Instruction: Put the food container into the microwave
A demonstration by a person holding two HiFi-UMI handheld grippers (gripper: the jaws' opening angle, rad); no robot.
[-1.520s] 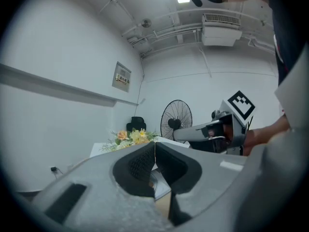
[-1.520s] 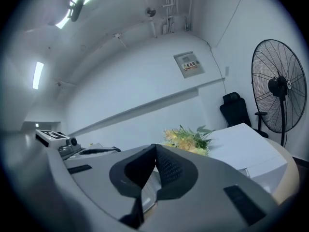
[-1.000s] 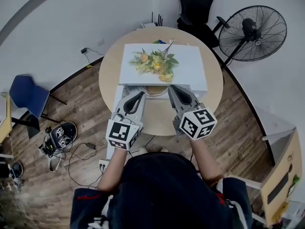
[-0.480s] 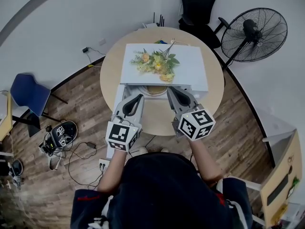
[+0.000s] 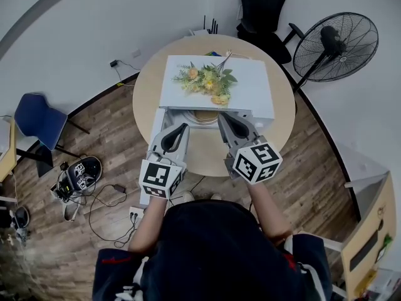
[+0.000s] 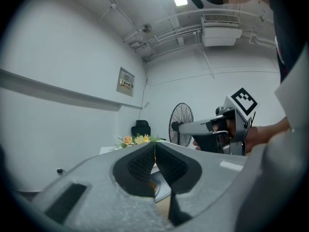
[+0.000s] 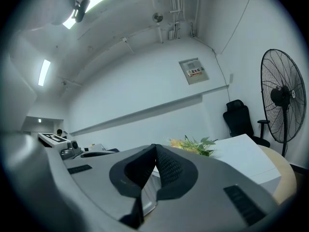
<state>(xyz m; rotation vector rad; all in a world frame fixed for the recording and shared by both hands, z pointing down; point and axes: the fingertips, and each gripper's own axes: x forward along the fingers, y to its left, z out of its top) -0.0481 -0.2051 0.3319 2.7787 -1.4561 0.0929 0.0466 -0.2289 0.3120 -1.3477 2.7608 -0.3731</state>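
Left hand-held gripper (image 5: 180, 128) and right hand-held gripper (image 5: 225, 116) are both sitting closed, pads meeting, nothing between them; each gripper view is showing that plainly. Both are pointing level at the microwave (image 5: 250, 83), which is standing straight ahead of them on the round worktop (image 5: 207, 158) with its cavity open. A round tan thing (image 5: 203, 116) is lying in that cavity, just ahead of the tips and between the two. I'm reading it as the food container, though it's too small to rule out a turntable plate.

Judgement: placing looks done, and closing up is what's pending. What looks like the door (image 5: 152, 137) is hanging out just left of the left hand-held gripper. Next move is calling for a closed-jaw push on that panel, swinging it across the front, once both tips are clearing the opening.

Count:
- two hand-held grippers
- one microwave, one round item inside, one flower bunch (image 5: 205, 80) on top
- one worktop
- one fan (image 5: 335, 37), far right
- one black chair (image 5: 260, 5) beyond, one blue chair (image 5: 37, 119) far left
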